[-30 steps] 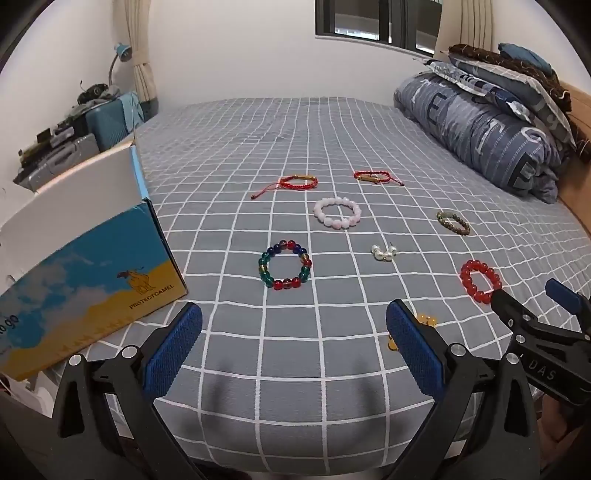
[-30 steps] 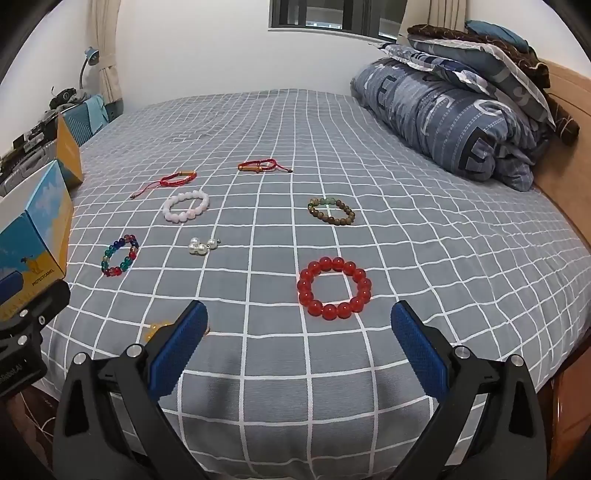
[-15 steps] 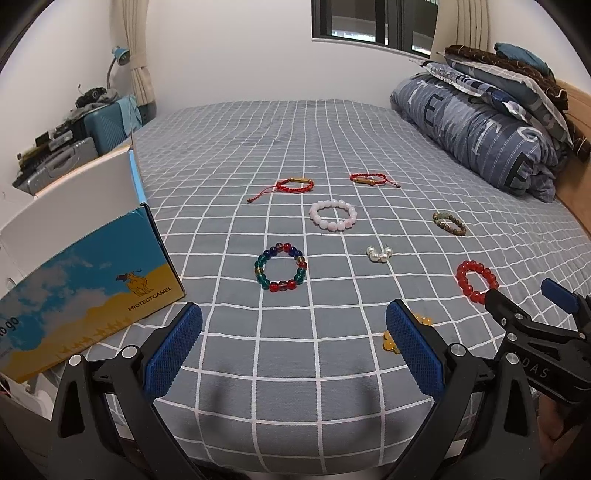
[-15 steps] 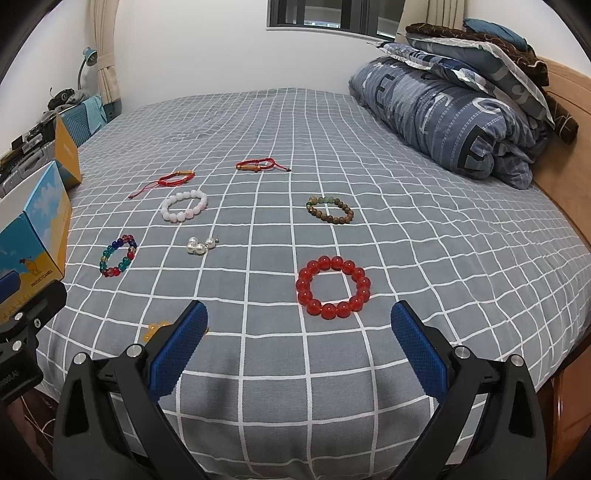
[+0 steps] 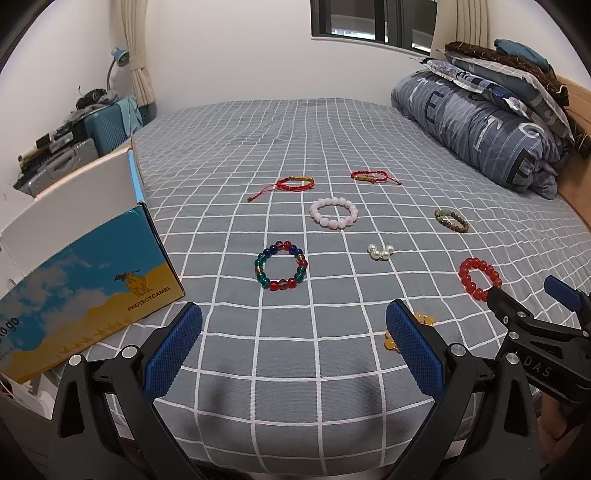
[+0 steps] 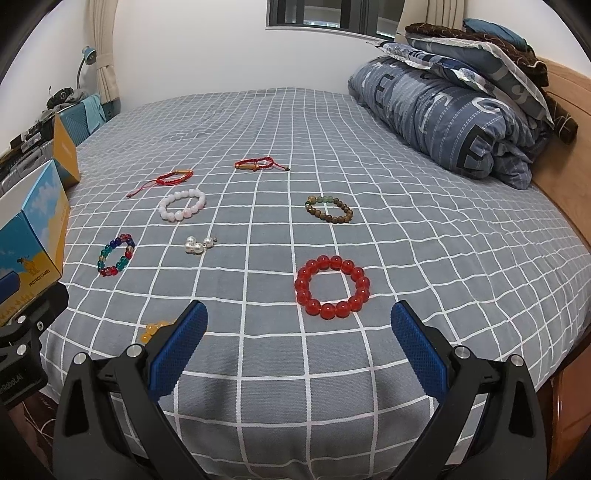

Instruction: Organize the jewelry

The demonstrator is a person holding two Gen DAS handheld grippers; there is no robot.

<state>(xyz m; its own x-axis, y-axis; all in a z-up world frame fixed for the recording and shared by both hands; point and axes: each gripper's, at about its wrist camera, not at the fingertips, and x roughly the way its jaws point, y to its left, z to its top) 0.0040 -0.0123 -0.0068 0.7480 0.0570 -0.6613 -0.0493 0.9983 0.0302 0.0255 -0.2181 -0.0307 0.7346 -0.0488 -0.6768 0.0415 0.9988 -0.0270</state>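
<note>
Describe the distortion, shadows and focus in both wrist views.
Left wrist view: fisheye bends the bedsheet grid, corners are black, soft shadows lie under the open left gripper, and the multicolour bead bracelet is sharp. Right wrist view: same curvature, soft shadows under the open right gripper, crisp red bead bracelet.

Bed (image 5: 295, 147) covered by grey sheet with white grid lines. Rolled blue-grey duvet (image 5: 480, 129) and stacked pillows (image 5: 509, 62) at right, against wooden headboard (image 6: 561, 122). White wall (image 5: 229, 48) behind; dark-framed window (image 5: 369, 22) at top, cream curtains (image 5: 142, 66) at both sides. Left of bed: teal suitcase (image 5: 107, 129), grey case (image 5: 55, 171), blue desk lamp (image 5: 120, 59). Even indoor light.
</note>
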